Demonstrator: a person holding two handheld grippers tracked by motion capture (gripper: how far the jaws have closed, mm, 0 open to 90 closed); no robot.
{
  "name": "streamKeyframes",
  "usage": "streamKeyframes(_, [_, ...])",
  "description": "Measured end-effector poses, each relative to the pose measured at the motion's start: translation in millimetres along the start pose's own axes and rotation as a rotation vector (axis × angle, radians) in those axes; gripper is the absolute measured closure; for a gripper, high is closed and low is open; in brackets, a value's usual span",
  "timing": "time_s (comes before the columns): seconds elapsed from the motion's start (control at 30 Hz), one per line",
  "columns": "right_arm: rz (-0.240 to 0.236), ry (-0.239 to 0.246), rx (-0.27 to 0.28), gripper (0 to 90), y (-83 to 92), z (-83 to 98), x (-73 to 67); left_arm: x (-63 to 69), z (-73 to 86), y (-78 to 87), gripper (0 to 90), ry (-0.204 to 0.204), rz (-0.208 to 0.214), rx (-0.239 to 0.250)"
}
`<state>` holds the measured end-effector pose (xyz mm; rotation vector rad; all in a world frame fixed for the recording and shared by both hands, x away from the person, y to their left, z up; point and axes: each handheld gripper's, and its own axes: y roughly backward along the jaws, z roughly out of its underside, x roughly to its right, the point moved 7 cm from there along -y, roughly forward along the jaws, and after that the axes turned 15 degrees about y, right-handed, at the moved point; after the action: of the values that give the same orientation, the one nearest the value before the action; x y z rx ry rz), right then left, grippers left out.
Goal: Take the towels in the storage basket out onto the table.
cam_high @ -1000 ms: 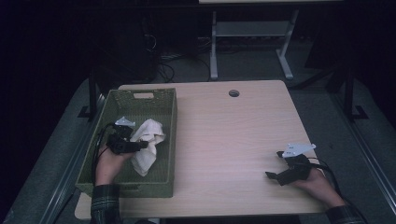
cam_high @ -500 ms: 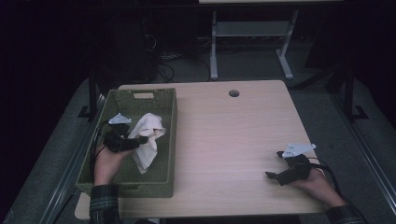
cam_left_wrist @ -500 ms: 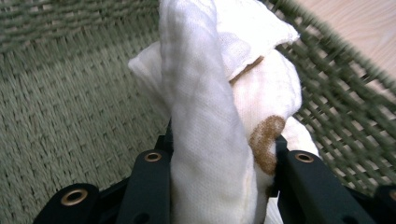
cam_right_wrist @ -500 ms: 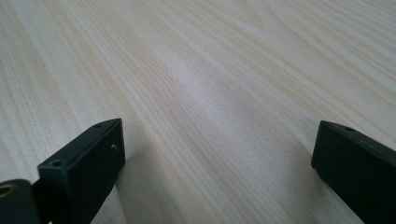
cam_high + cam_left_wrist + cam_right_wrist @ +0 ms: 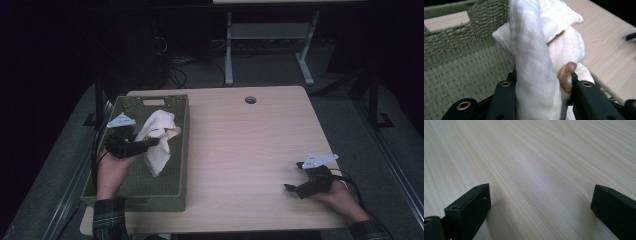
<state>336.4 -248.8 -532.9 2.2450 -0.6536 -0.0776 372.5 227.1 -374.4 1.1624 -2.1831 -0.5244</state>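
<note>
Left gripper [image 5: 150, 143] pinched white cloth [image 5: 159, 140], lifted it higher than second before; cloth hung between jaws above basket [image 5: 183, 150] floor. Removal looked underway. Right gripper [image 5: 291, 188] spread wide, idle on table [image 5: 240, 145], unmoved.

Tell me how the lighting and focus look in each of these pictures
High view: dim, the room behind the table nearly black, the cloth the brightest spot. Left gripper view: well lit, the cloth's weave sharp, the basket behind it slightly soft, the table corner blurred. Right gripper view: a pale sheen of glare across the wood grain, the right gripper jaws soft-edged up close.
</note>
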Motion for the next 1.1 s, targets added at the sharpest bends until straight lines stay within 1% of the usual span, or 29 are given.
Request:
streamKeyframes(0.1, [0.0, 0.0, 0.0, 2.5, 0.0, 0.0, 0.0, 5.9, -4.4, 1.6, 64.6, -0.006, 0.013, 0.011])
streamKeyframes(0.2, [0.0, 0.0, 0.0, 2.5, 0.0, 0.0, 0.0, 13.3, -9.0, 2.4, 64.6, -0.021, 0.027, 0.016])
streamKeyframes(0.7, [0.0, 0.001, 0.0, 2.5, 0.0, 0.0, 0.0, 48.0, -23.7, -3.7, 64.6, -0.063, 0.11, 0.028])
streamKeyframes(0.73, [0.0, -0.001, 0.0, 2.5, 0.0, 0.0, -0.1, 53.3, -25.7, -4.5, 64.7, -0.068, 0.123, 0.03])
streamKeyframes(0.77, [0.0, -0.001, 0.0, 2.5, 0.0, 0.0, -0.1, 53.3, -25.7, -4.5, 64.7, -0.068, 0.123, 0.03])
streamKeyframes(0.87, [0.0, -0.001, 0.0, 2.5, 0.0, 0.0, 0.0, 62.0, -28.6, -7.2, 64.7, -0.074, 0.144, 0.032])
streamKeyframes(1.0, [0.0, 0.001, 0.0, 2.5, 0.0, 0.0, 0.1, 74.6, -32.6, -12.2, 64.7, -0.098, 0.165, 0.029])
streamKeyframes(1.1, [0.0, 0.0, 0.0, 2.5, 0.0, 0.0, 0.0, 84.7, -34.7, -16.6, 64.7, -0.107, 0.182, 0.022])
